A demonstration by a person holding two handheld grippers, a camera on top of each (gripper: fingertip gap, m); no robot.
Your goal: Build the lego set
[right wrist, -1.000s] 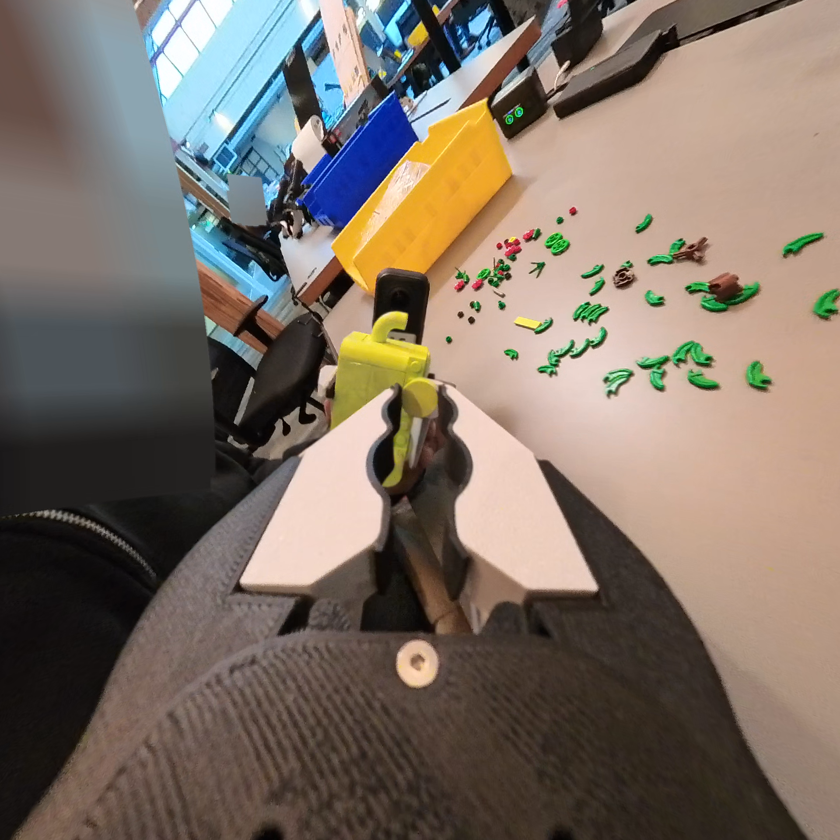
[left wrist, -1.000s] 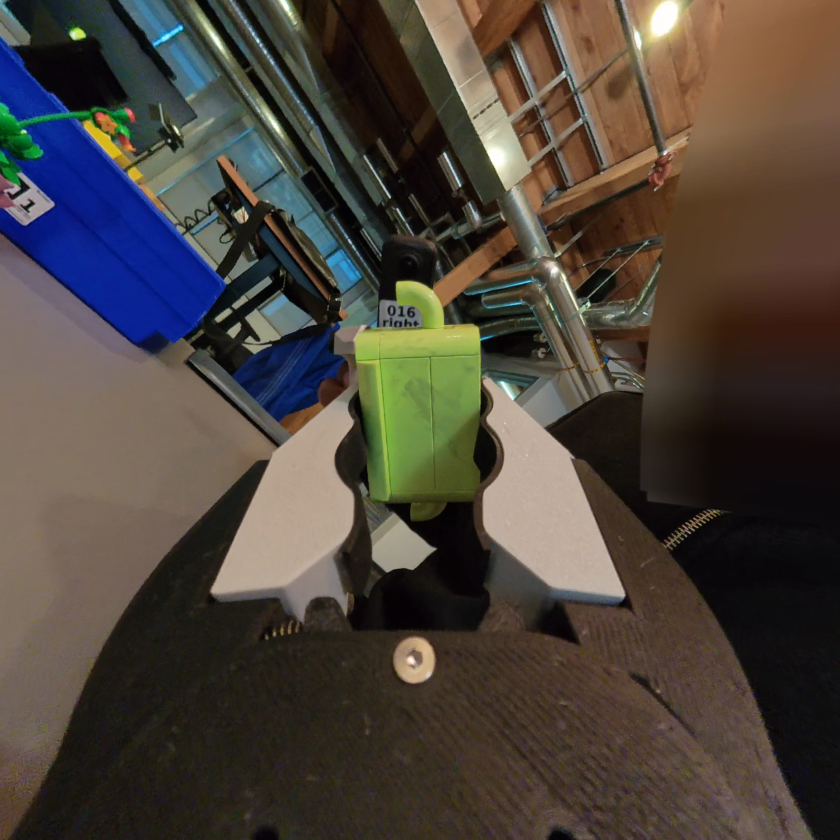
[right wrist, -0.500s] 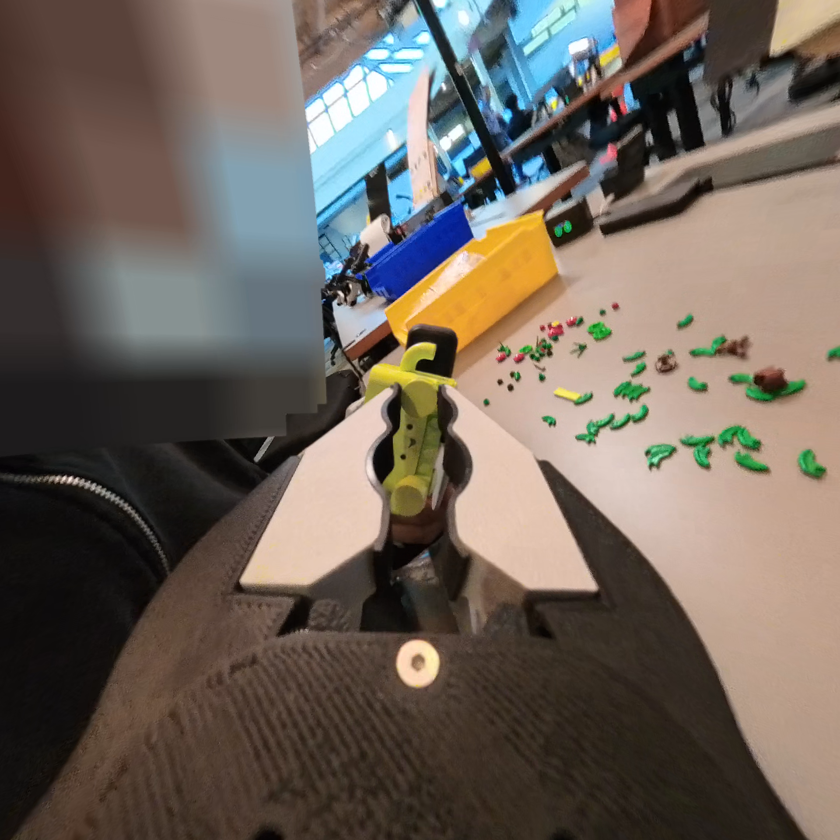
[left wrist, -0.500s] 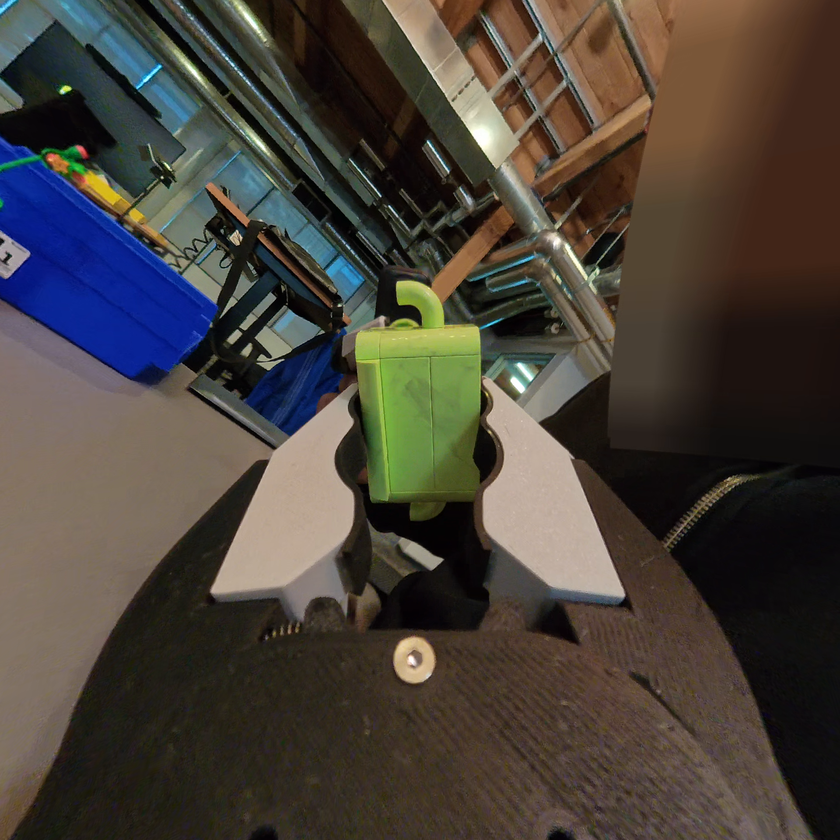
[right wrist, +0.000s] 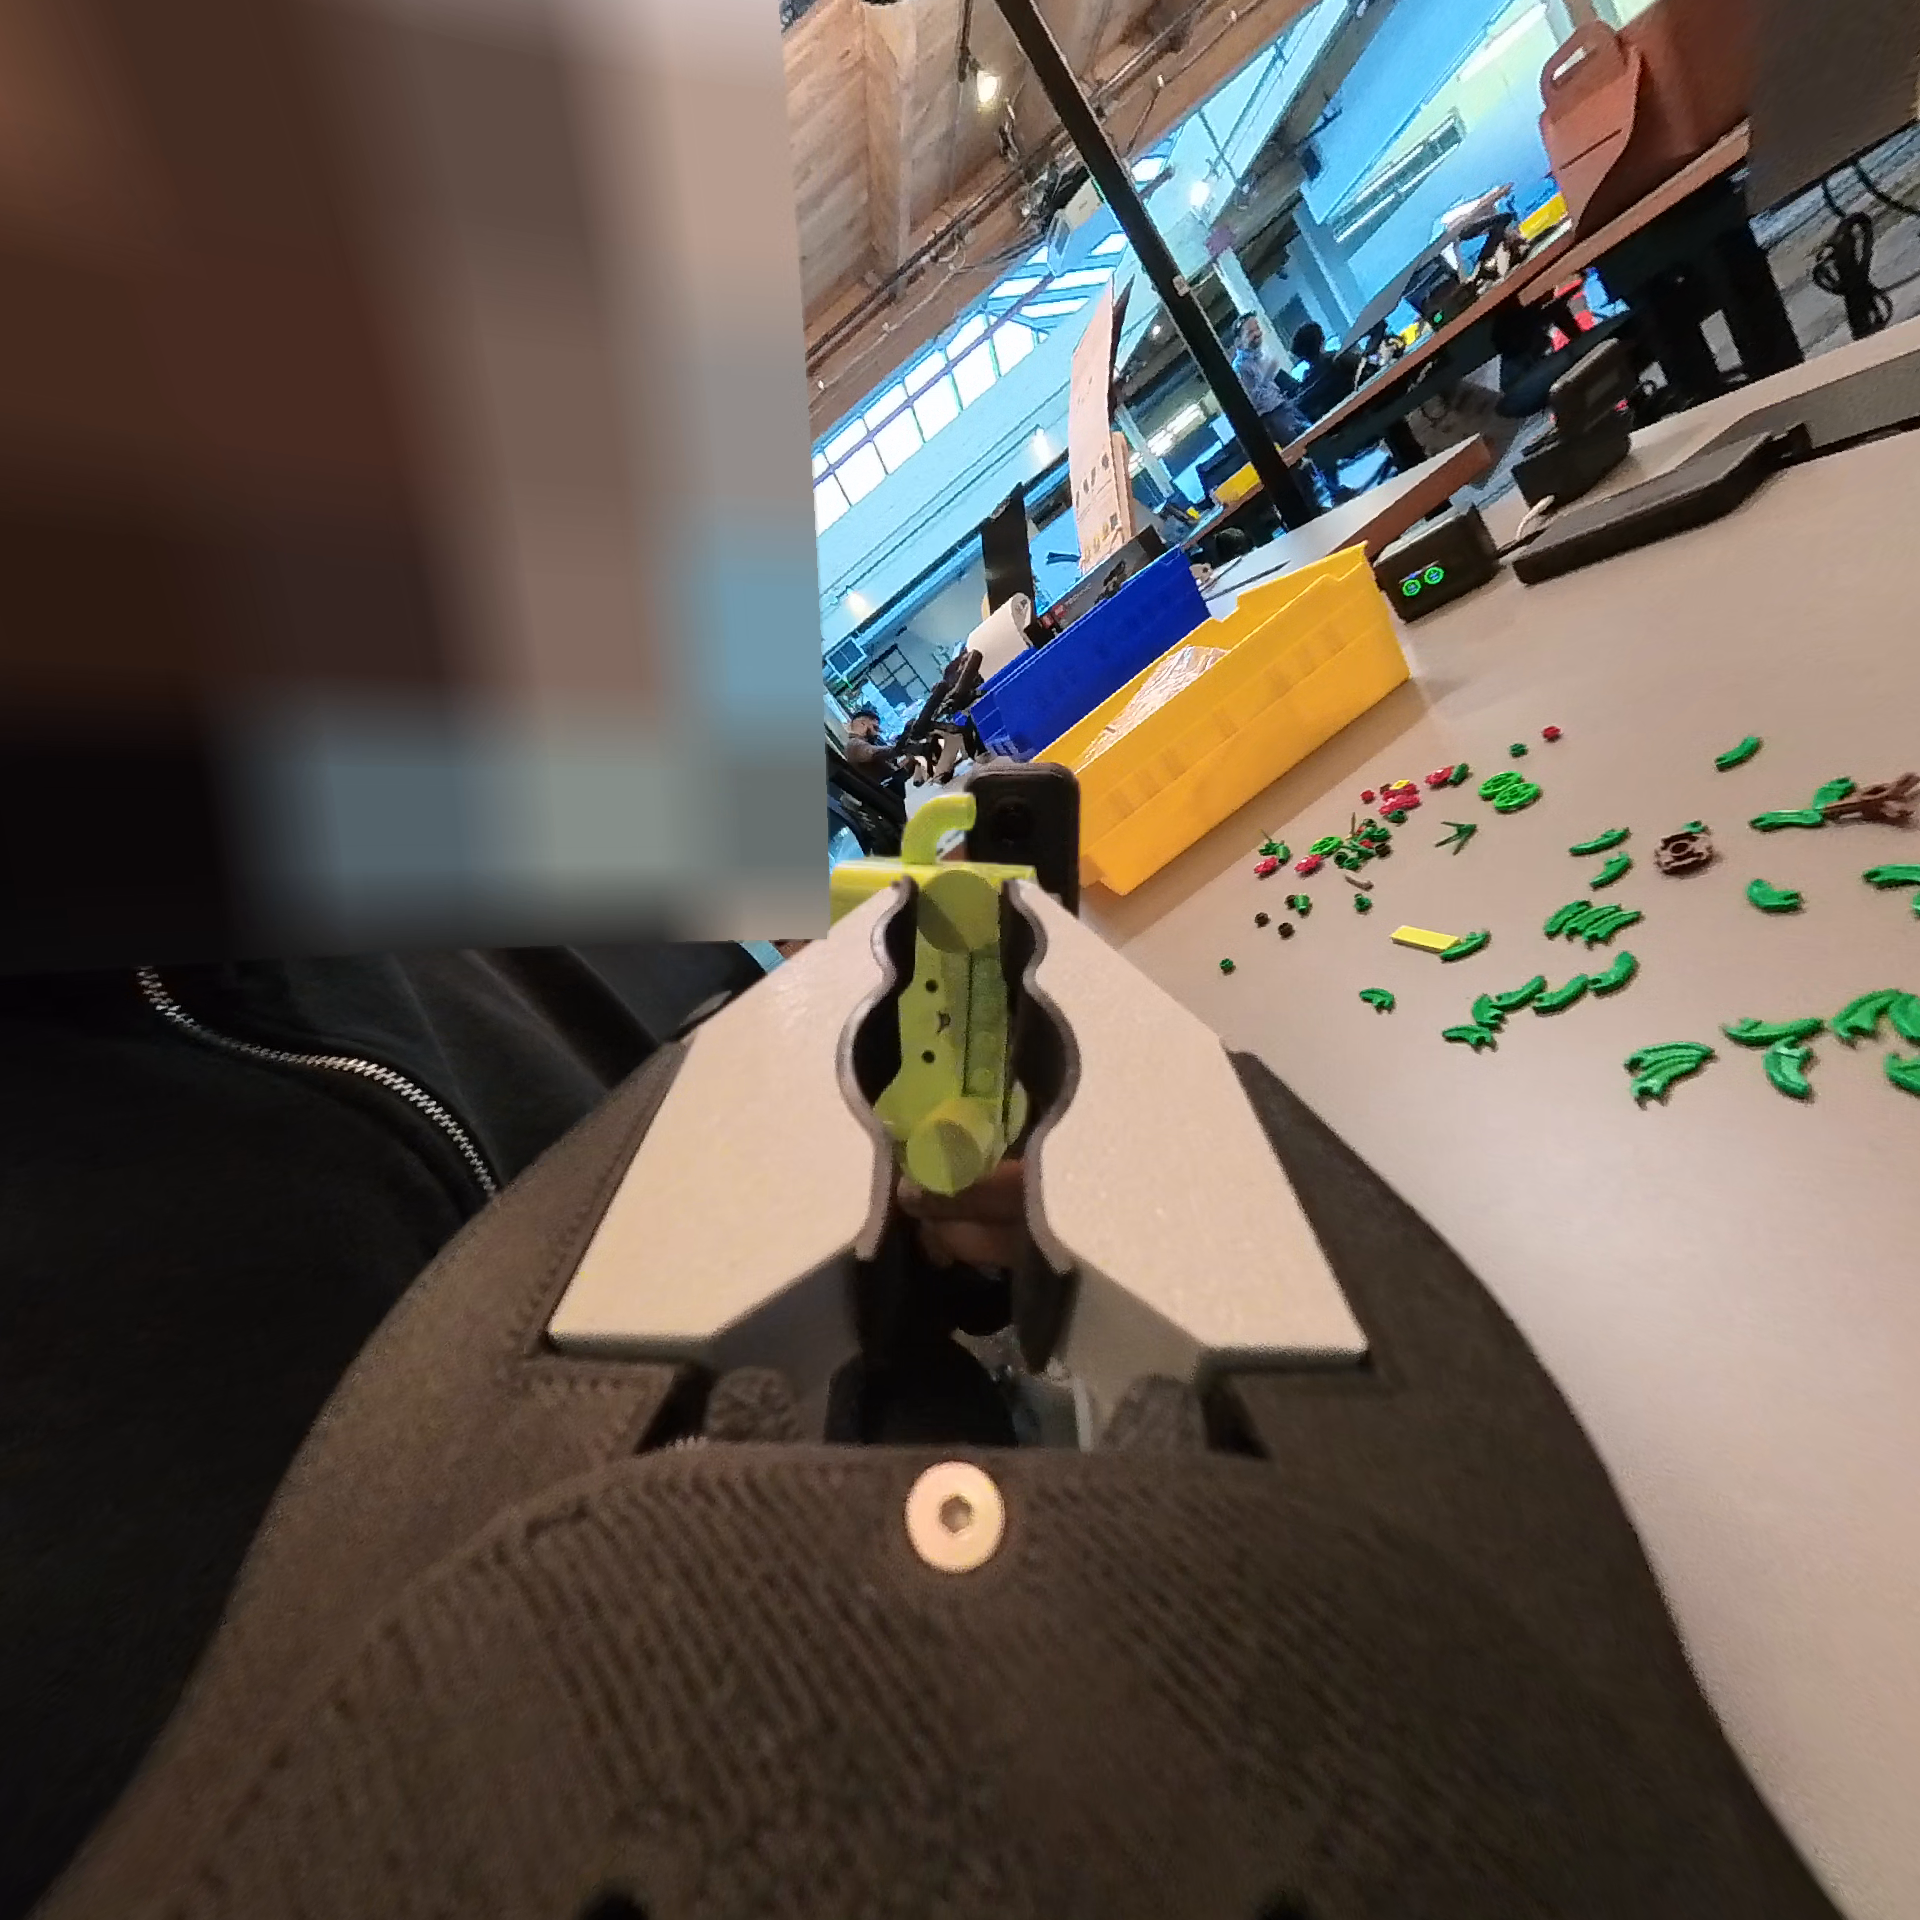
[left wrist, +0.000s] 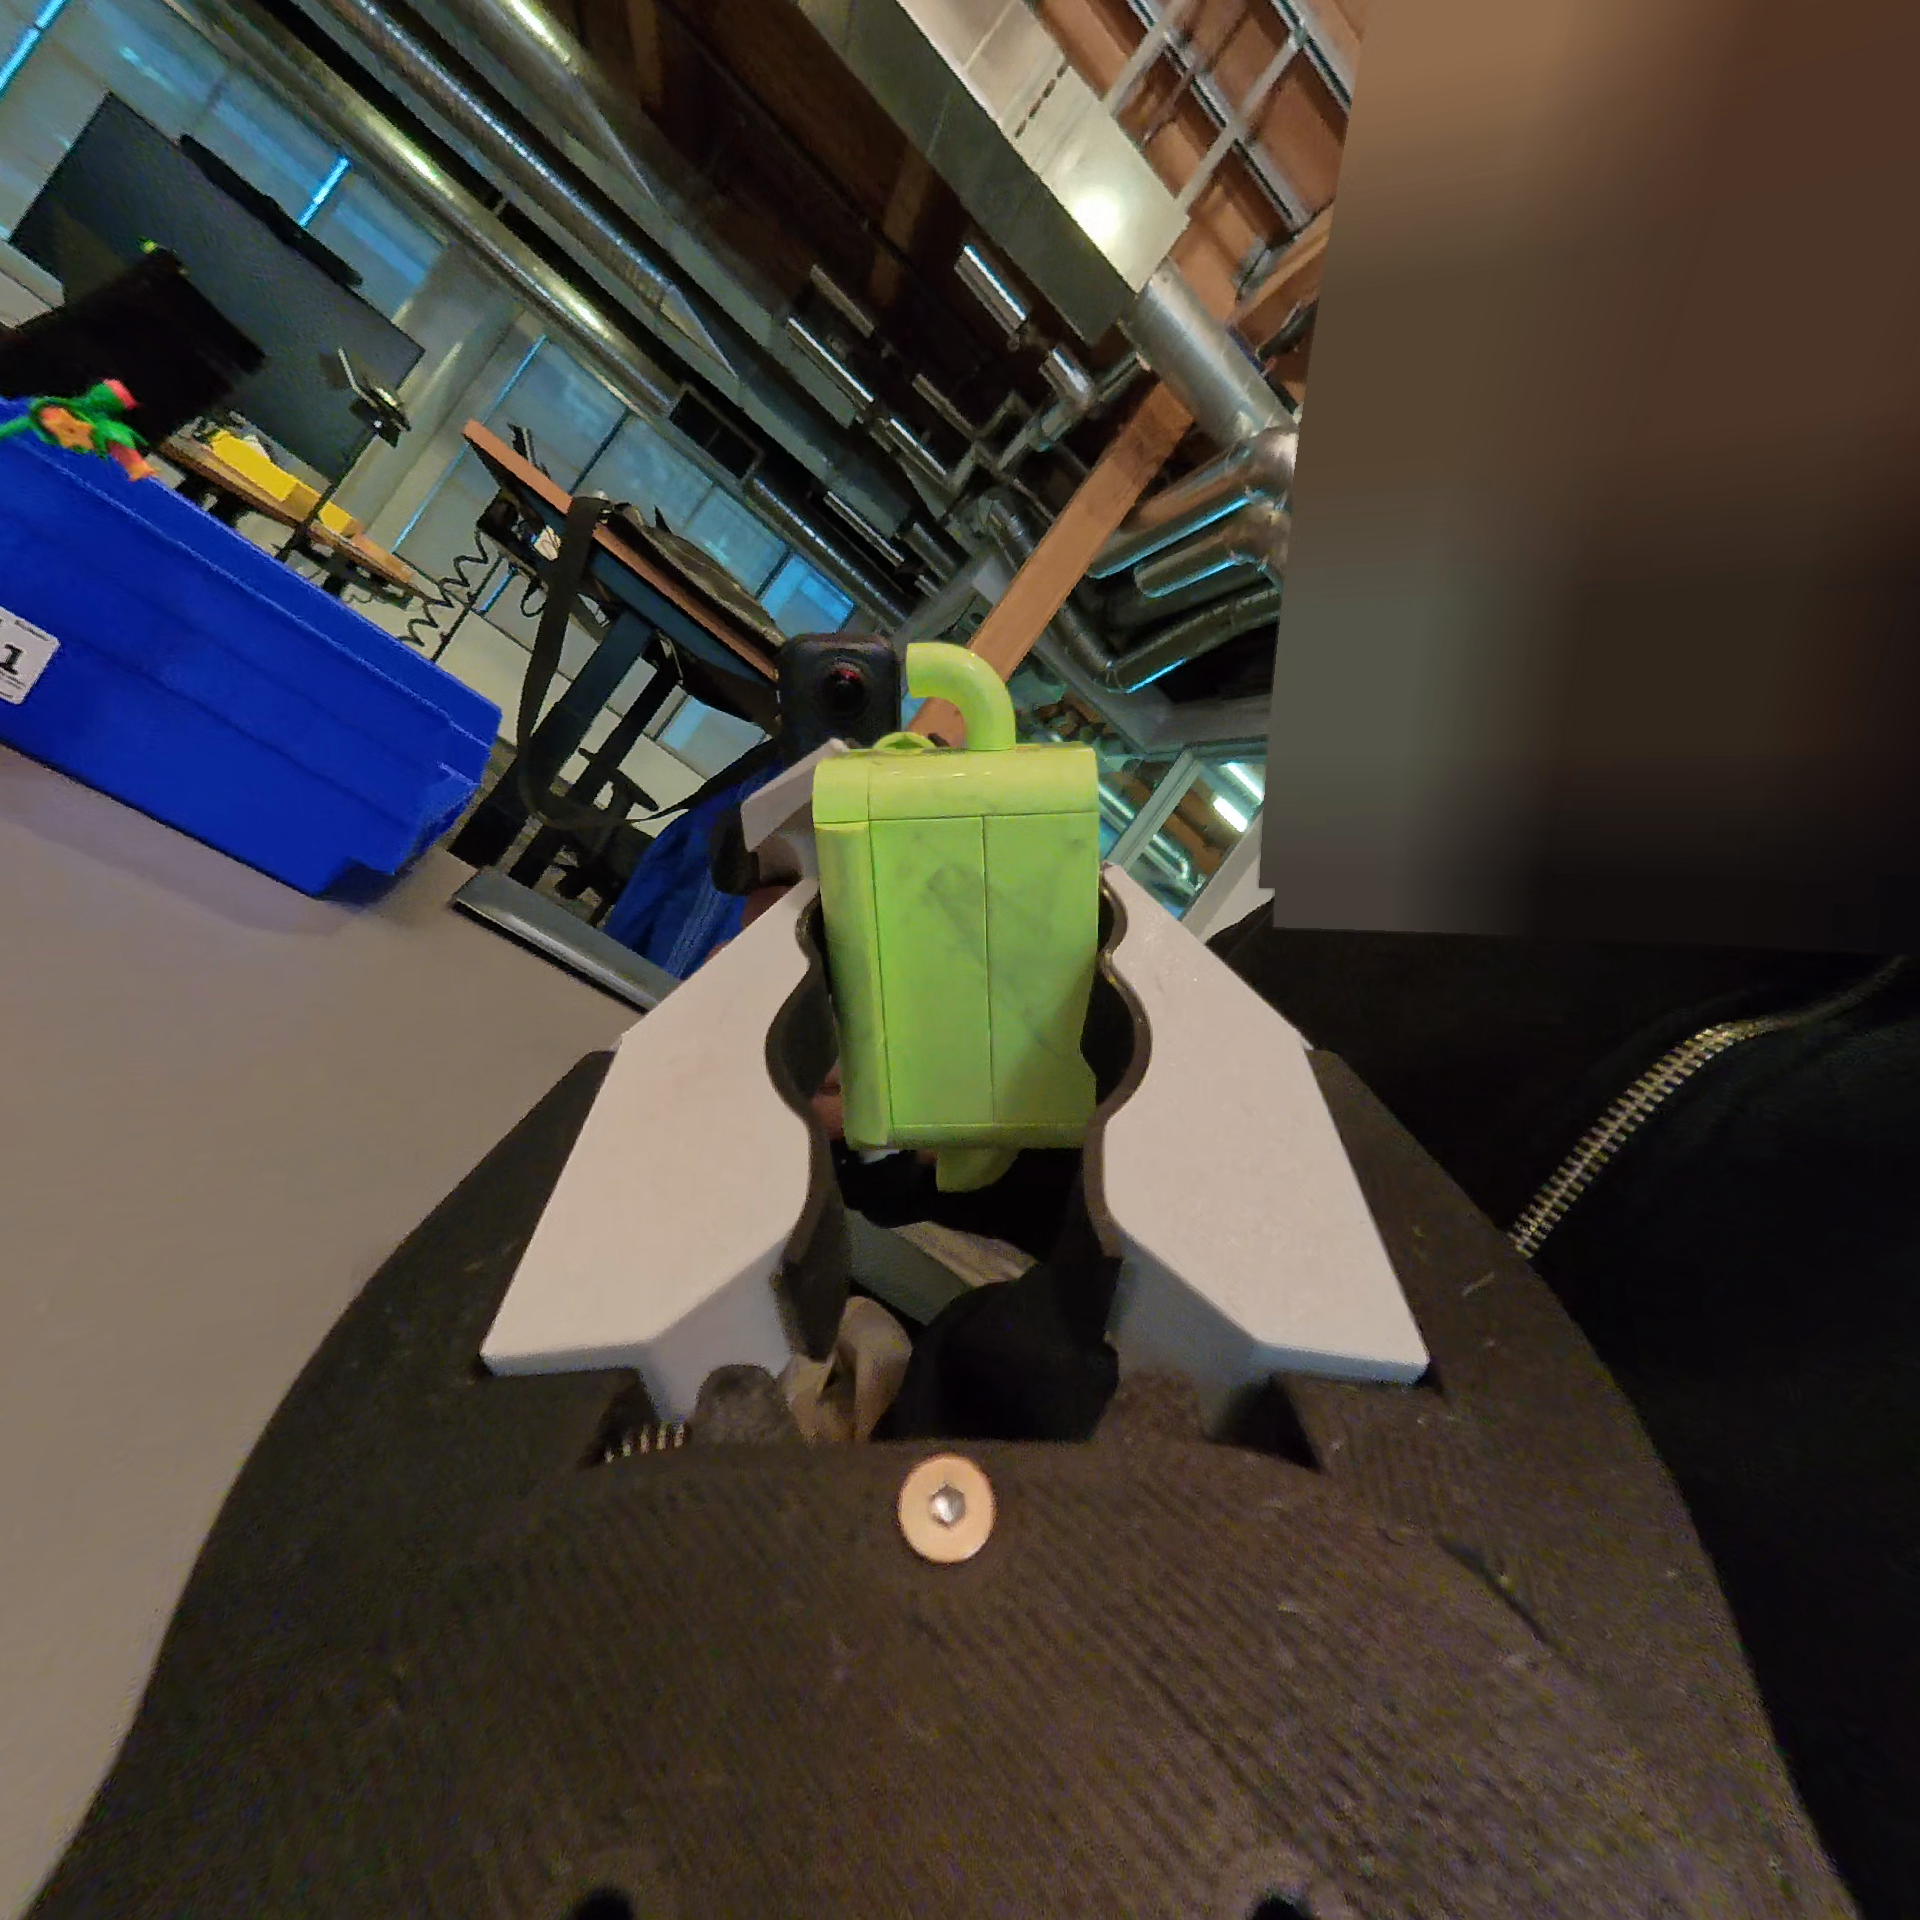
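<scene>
A lime green lego assembly point(left wrist: 966, 977) with a curved hook point(left wrist: 956, 686) on top is held in the air between both grippers, over the person's lap. My left gripper point(left wrist: 956, 904) is shut on its two narrow sides, broad face toward the camera. My right gripper point(right wrist: 954, 899) is shut on the same assembly point(right wrist: 951, 1018), seen edge-on with round lime studs. Each view shows the other gripper's black camera just behind the assembly, in the left wrist view point(left wrist: 836, 691) and in the right wrist view point(right wrist: 1023, 831).
Several loose green leaf pieces point(right wrist: 1590, 997), red bits point(right wrist: 1392, 800), brown pieces point(right wrist: 1683, 852) and a yellow tile point(right wrist: 1423, 938) lie on the grey table point(right wrist: 1558, 1299). A yellow bin point(right wrist: 1226, 727) and blue bins point(left wrist: 208, 686) stand behind. The person's black zip jacket point(right wrist: 260, 1091) is close. Only a small space, under 4 cm, lies between the two pairs of fingers.
The lime assembly has turned edge-on to my right gripper and now sits deeper between its fingers. Both views have swung as the grippers tilted together. The left grip is unchanged.
</scene>
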